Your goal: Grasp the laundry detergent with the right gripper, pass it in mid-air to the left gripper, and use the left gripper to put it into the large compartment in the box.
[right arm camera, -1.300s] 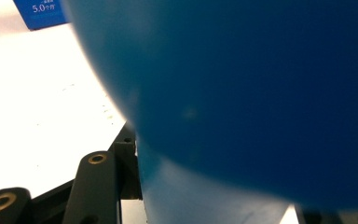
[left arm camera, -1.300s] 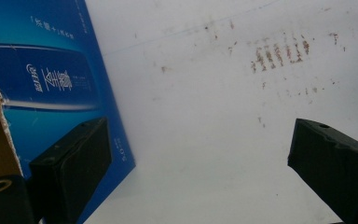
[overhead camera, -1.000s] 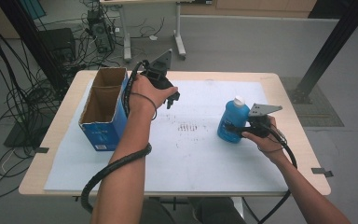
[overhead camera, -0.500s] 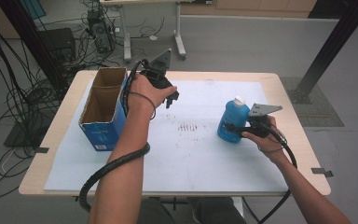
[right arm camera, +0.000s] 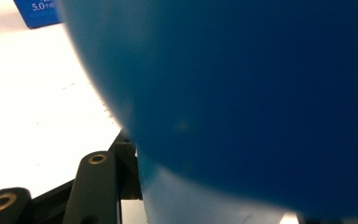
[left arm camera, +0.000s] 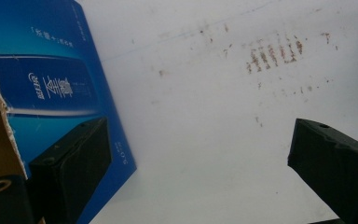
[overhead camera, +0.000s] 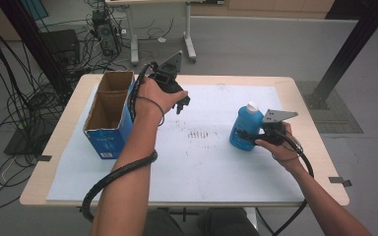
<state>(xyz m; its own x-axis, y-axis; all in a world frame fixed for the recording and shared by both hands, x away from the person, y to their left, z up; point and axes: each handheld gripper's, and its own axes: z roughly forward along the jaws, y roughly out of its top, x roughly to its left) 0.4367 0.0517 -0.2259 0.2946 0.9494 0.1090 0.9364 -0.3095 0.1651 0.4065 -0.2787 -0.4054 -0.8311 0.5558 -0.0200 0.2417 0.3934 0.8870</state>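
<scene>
A blue bottle [overhead camera: 244, 129] with a white cap stands upright at the right of the white mat [overhead camera: 202, 167]. My right gripper [overhead camera: 250, 134] is shut on its lower body from the right side. In the right gripper view the bottle [right arm camera: 261, 93] sits tight against the one jaw visible at the lower left. My left gripper [overhead camera: 181, 104] hovers over the mat just right of an open cardboard box with blue sides [overhead camera: 109, 114]. Its jaws stand wide apart, open, with nothing between them [left arm camera: 200, 172]. The box's blue wall [left arm camera: 51, 84] lies beside its left jaw.
Brown smudges [overhead camera: 199, 133] mark the middle of the mat, also visible ahead of the left gripper as stains [left arm camera: 272, 51]. The box interior looks empty. Cables trail from both grippers over the table's front edge. Beyond the table are a desk frame [overhead camera: 187, 34] and loose wires [overhead camera: 24, 98].
</scene>
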